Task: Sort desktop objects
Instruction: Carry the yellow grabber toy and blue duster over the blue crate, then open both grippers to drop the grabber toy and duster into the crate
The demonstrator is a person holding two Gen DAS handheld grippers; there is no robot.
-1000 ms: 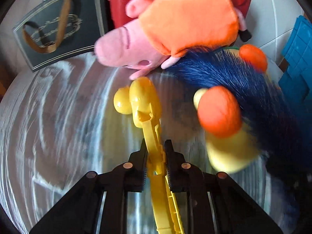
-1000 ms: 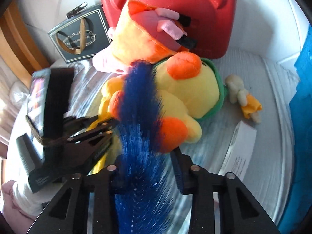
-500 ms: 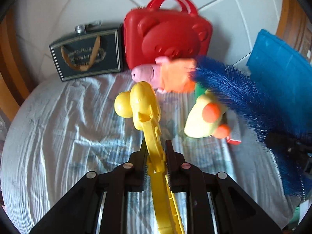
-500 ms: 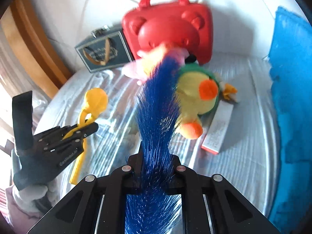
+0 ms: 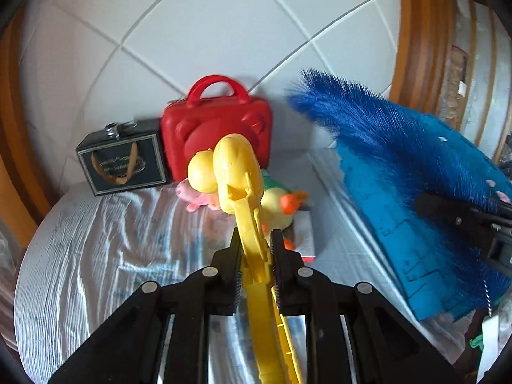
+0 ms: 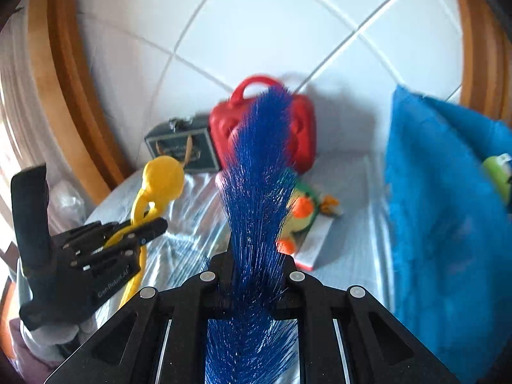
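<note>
The yellow plastic toy is clamped between the left gripper fingers, raised above the cloth-covered table. The blue bristle duster is pinched in the right gripper – also aloft. Behind, on the table – a red case and plush toys.

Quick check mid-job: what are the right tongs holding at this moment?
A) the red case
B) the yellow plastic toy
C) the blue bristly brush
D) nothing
C: the right tongs are shut on the blue bristly brush, whose bristles rise between their fingers, while the yellow plastic toy sits in the left tongs.
</note>
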